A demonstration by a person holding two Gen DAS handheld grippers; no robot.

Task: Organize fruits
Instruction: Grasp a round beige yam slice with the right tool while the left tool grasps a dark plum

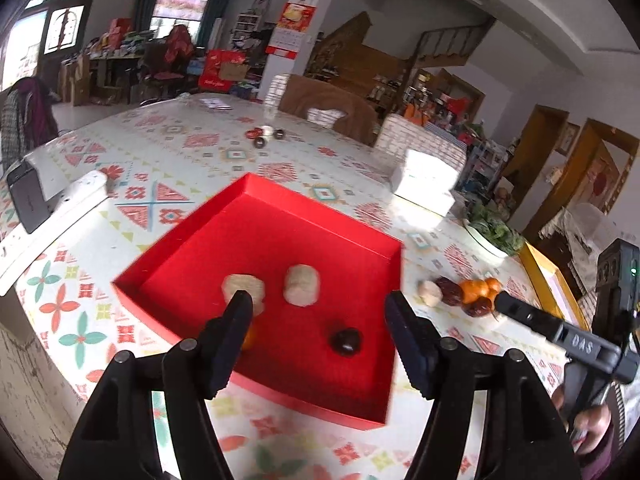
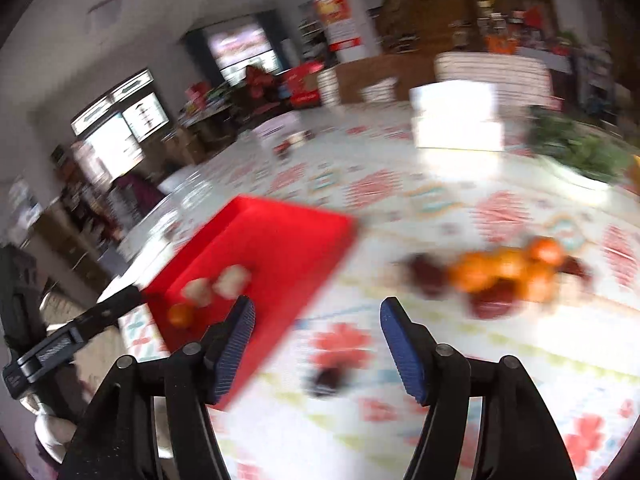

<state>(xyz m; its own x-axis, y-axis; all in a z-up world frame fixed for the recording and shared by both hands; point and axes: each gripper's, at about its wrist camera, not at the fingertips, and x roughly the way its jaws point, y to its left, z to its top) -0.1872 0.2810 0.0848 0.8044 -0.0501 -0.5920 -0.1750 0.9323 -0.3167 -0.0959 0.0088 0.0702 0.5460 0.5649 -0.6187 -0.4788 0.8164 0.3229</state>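
A red tray [image 1: 192,224] lies on the patterned table. In it are two pale round fruits [image 1: 301,285], a dark fruit [image 1: 346,342] and an orange one half hidden behind my left finger. My left gripper [image 1: 318,312] is open and empty just above the tray's near side. To the tray's right lies a pile of orange, dark red and pale fruits [image 1: 460,292]. In the blurred right wrist view, my right gripper [image 2: 316,312] is open and empty over the table, between the tray [image 2: 280,236] and the fruit pile [image 2: 500,272]. A dark fruit [image 2: 328,378] lies between its fingers.
A white box [image 1: 426,184] and a bowl of greens [image 1: 494,232] stand at the right back. A white power strip [image 1: 52,220] and a phone [image 1: 26,196] lie left. Small items [image 1: 264,136] sit far back. A yellow-edged box [image 1: 548,280] is at the right.
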